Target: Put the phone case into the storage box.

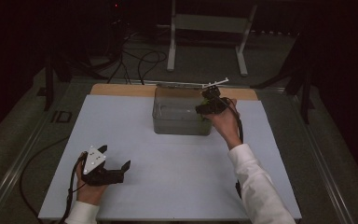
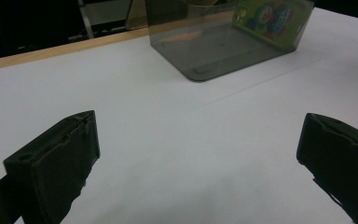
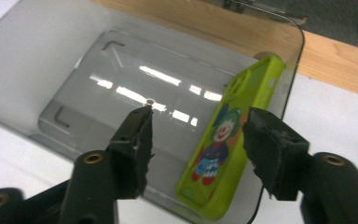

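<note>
Now phone case [image 3: 223,154] inside clear bin [image 3: 51,60]

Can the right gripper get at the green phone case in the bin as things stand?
Probably yes: the right gripper hangs open above the lidless bin, and the phone case leans against its wall, uncovered.

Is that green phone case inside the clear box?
Yes: the green case leans on edge against a wall inside the clear box.
</note>
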The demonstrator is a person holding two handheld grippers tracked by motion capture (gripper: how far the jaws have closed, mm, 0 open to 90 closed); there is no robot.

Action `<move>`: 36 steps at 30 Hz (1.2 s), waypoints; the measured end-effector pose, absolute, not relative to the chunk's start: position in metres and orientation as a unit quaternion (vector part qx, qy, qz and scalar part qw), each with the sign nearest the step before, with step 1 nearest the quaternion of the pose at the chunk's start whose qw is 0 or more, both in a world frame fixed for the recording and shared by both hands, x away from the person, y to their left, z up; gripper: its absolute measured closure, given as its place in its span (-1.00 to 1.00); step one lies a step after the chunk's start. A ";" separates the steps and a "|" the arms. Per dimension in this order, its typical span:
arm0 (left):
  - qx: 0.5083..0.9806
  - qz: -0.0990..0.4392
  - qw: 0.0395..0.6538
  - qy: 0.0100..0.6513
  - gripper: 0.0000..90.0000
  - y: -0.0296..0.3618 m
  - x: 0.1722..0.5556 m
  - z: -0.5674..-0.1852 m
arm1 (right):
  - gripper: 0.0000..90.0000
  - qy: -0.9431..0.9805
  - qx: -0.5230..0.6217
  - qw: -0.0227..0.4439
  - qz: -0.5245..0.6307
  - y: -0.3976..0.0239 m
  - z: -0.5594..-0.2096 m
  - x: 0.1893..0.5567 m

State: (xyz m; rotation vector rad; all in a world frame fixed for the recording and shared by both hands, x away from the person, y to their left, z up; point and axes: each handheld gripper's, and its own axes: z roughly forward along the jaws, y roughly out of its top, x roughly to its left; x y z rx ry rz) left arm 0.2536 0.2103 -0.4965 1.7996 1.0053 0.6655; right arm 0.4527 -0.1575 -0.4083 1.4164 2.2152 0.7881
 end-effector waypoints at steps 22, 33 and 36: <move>0.715 0.278 0.482 0.423 -1.00 0.222 0.252 -0.491 | -0.69 0.800 0.420 0.229 0.363 -0.170 -0.422 0.377; 0.702 0.281 0.490 0.433 -1.00 0.231 0.252 -0.487 | -0.67 0.772 0.407 0.253 0.418 -0.189 -0.436 0.344; 0.701 0.283 0.490 0.434 -1.00 0.232 0.252 -0.487 | -0.67 0.770 0.409 0.253 0.420 -0.203 -0.442 0.324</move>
